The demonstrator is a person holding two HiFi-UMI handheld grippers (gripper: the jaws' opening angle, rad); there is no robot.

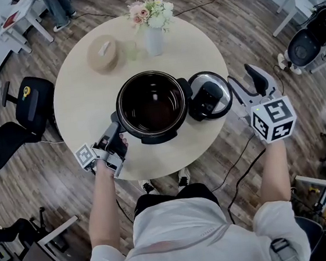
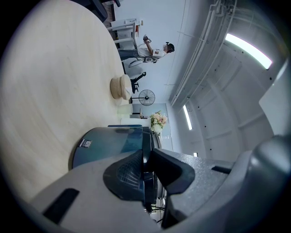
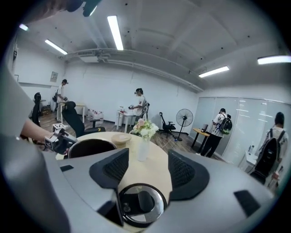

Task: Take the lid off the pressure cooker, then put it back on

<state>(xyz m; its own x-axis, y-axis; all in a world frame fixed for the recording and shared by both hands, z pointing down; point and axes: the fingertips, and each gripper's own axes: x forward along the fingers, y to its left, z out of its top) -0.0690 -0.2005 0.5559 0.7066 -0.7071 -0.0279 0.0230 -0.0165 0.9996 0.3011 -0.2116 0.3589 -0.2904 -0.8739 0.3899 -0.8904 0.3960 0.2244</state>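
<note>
The black pressure cooker (image 1: 151, 106) stands uncovered near the front of the round table (image 1: 81, 101), its dark inside showing. Its lid (image 1: 209, 95) lies flat on the table just right of the pot, touching its side. My left gripper (image 1: 115, 139) is shut on the pot's left side handle; in the left gripper view the jaws (image 2: 146, 157) pinch a thin black edge beside the pot's wall (image 2: 109, 145). My right gripper (image 1: 244, 81) hangs open beyond the table's right edge, a little right of the lid. In the right gripper view nothing is between its jaws (image 3: 148, 166), and the lid (image 3: 141, 204) lies below them.
A white vase of flowers (image 1: 152, 23) and a round beige lidded box (image 1: 103, 53) stand at the table's far side. A black office chair (image 1: 31, 104) is left of the table. Cables run over the wooden floor at the right. Several people stand by desks in the background.
</note>
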